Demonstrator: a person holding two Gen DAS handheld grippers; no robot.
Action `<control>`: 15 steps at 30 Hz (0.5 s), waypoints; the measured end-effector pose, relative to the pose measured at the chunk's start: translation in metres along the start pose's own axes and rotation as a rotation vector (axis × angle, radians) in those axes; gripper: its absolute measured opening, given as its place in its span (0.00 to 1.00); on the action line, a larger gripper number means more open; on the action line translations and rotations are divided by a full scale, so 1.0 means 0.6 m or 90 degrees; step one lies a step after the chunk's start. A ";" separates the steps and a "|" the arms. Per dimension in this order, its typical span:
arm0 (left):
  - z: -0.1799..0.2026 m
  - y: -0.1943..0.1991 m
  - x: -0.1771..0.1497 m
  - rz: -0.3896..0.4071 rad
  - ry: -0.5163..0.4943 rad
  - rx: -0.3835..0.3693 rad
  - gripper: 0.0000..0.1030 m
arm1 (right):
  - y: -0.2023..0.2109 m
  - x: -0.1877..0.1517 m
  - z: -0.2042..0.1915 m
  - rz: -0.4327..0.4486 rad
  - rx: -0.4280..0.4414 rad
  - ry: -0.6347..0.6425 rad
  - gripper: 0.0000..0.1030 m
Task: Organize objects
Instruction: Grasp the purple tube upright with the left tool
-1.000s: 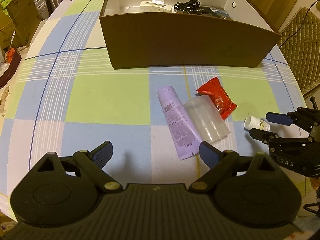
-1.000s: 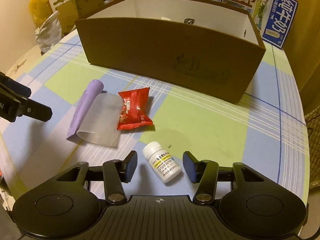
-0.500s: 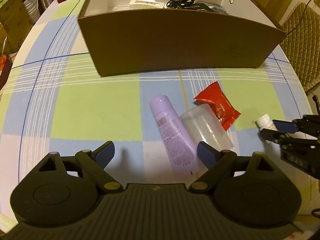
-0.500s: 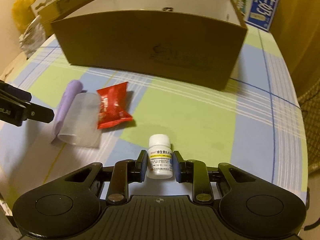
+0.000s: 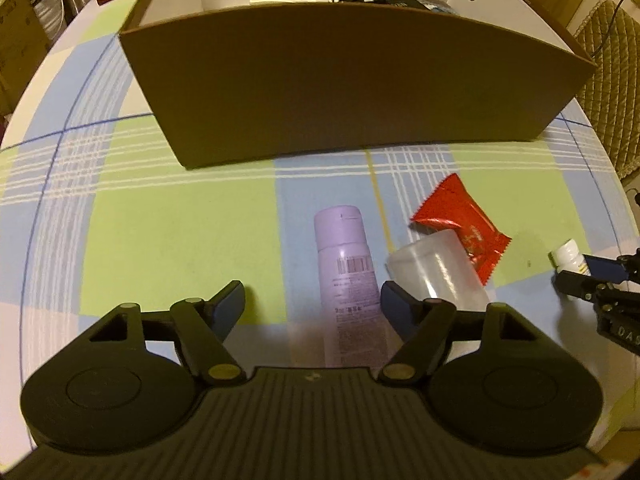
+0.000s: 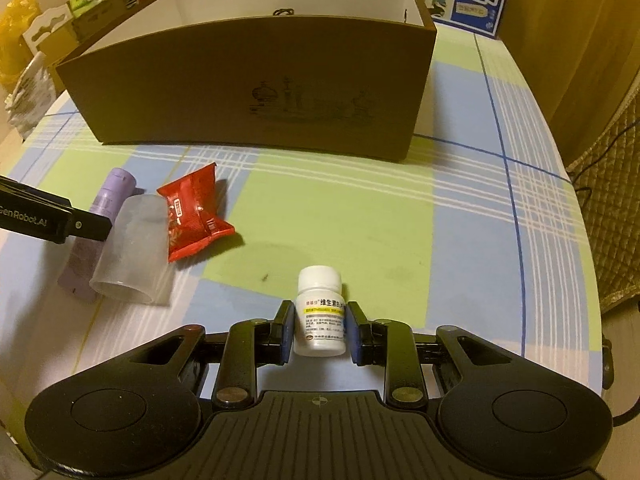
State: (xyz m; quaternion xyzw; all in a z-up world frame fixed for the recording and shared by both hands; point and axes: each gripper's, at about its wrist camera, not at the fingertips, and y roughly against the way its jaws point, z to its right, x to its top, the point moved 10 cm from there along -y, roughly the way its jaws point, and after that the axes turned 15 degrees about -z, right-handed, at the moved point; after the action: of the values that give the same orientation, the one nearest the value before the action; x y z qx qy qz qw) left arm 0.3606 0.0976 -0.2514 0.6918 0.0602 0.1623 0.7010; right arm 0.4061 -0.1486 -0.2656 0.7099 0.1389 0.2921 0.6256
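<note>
A brown cardboard box stands on the plaid tablecloth. Before it the left gripper, jaws wide and empty, straddles a purple tube. The right gripper clamps a white pill bottle.

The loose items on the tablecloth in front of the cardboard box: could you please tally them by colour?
Purple: 1, the tube
Red: 1, the snack packet
Clear: 1, the plastic cup
White: 1, the pill bottle, between the right gripper fingers
Total: 4
</note>
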 end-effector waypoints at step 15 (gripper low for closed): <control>-0.043 0.000 0.009 0.004 0.028 0.031 0.57 | -0.004 0.008 0.004 0.002 0.000 -0.010 0.24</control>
State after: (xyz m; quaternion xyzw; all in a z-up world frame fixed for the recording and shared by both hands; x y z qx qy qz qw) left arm 0.3577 0.1236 -0.2513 0.7051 0.0772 0.1778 0.6821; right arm 0.4116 -0.1474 -0.2671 0.7124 0.1333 0.2875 0.6261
